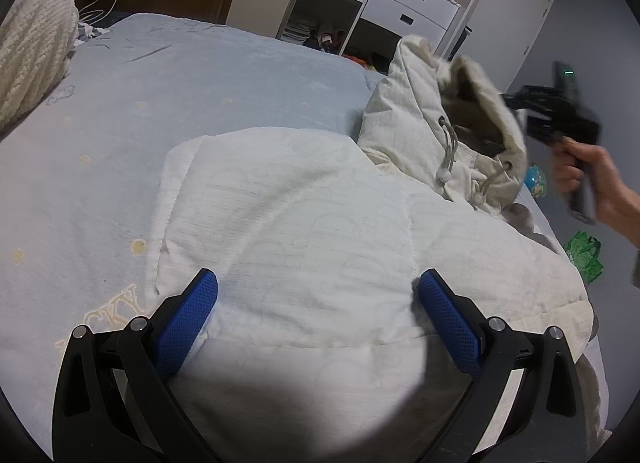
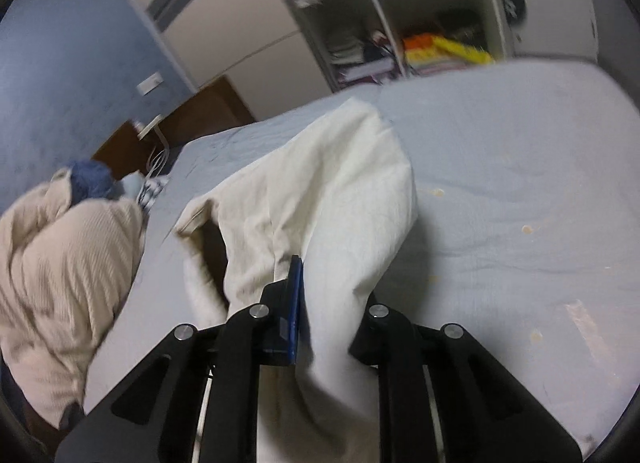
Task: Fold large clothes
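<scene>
Cream quilted fabric of the hooded coat (image 1: 304,223) fills the left wrist view, spread over the pale blue bed (image 1: 180,75), its hood (image 1: 452,119) raised ahead and to the right of the left gripper (image 1: 318,303). Only this view shows the person's right hand (image 1: 588,179) on the blurred right gripper (image 1: 560,119) beside the hood. Only the right wrist view shows a ribbed beige blanket (image 2: 60,263) heaped off to the left. The left gripper's blue pads (image 1: 188,319) stand wide apart, just over the coat's body, gripping nothing. The right gripper (image 2: 316,295) is clamped on a fold of the coat (image 2: 340,183), which hangs ahead of it, lifted off the bed (image 2: 520,183).
</scene>
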### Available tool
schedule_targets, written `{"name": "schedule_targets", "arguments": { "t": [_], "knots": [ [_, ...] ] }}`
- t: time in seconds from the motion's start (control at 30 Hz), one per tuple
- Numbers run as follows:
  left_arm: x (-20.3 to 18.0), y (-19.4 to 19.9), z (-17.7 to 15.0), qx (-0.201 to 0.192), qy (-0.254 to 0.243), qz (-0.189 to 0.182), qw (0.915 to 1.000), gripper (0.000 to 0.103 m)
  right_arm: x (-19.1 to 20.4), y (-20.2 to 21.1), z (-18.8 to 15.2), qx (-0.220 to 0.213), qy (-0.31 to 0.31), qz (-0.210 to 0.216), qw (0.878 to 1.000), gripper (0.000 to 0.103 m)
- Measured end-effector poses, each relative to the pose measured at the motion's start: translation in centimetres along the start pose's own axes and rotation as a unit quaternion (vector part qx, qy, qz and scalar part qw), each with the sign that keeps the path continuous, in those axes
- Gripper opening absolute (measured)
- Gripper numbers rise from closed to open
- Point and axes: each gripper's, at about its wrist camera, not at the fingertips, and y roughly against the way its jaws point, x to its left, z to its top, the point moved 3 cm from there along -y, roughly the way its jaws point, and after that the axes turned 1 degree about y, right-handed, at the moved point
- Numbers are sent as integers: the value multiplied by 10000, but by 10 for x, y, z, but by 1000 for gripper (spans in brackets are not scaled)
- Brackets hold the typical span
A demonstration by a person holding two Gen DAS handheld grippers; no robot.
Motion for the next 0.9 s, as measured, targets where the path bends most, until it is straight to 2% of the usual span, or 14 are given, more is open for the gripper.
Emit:
{"name": "schedule_targets", "arguments": {
  "t": [0.17, 0.33, 0.47, 0.57, 0.77, 0.9],
  "knots": [
    [10, 25, -2, -332, 333, 96, 9988, 96, 35, 58, -35, -160, 199, 72, 9996, 11],
    [21, 60, -8, -370, 603, 383, 9968, 96, 58, 98, -83, -137, 347, 91, 9993, 11],
    [18, 88, -15, -431, 544, 496, 9964, 96, 64, 119, -119, -172, 356, 70, 9992, 11],
    [12, 107, -26, -387, 593, 433, 9965, 96, 63, 132, -149, -143, 382, 13, 9992, 11],
    [-22, 141, -44, -353, 58, 396, 9986, 96, 64, 142, -192, -81, 432, -97, 9990, 11],
    [-41, 151, -51, -301, -12, 282, 9991, 96, 62, 147, -218, -66, 529, -193, 9984, 9]
  ]
}}
